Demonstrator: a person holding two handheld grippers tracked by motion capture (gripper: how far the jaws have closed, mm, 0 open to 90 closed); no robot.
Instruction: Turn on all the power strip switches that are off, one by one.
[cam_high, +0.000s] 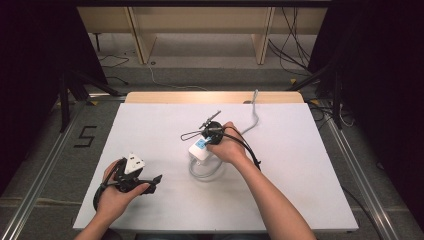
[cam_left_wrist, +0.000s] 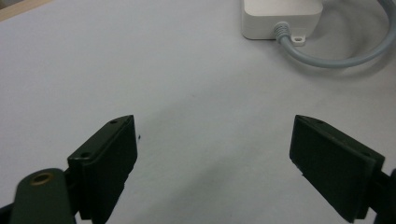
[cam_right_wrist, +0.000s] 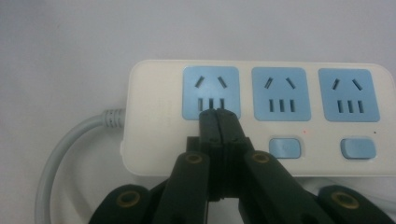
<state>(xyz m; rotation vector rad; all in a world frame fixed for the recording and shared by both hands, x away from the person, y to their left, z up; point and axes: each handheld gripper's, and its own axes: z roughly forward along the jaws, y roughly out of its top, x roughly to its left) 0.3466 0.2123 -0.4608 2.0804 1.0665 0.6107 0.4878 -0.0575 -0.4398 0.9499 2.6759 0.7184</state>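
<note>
Right gripper (cam_right_wrist: 218, 112), jaws pinched shut and empty, sat over the power strip's (cam_right_wrist: 154, 116) switch near desk centre; it probably needed a straight-down press.

Right gripper (cam_right_wrist: 218, 112) jaws pressed together; left gripper (cam_left_wrist: 215, 154) (apparently idle) jaws spread.

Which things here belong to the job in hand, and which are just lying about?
In the job:
- power strip, white with blue sockets
- right gripper, shut, tips at the strip's end socket, above where a switch would be
- grey cable running from the strip

Lying about:
- left gripper, open over bare table
- floor cables beyond the table
</note>
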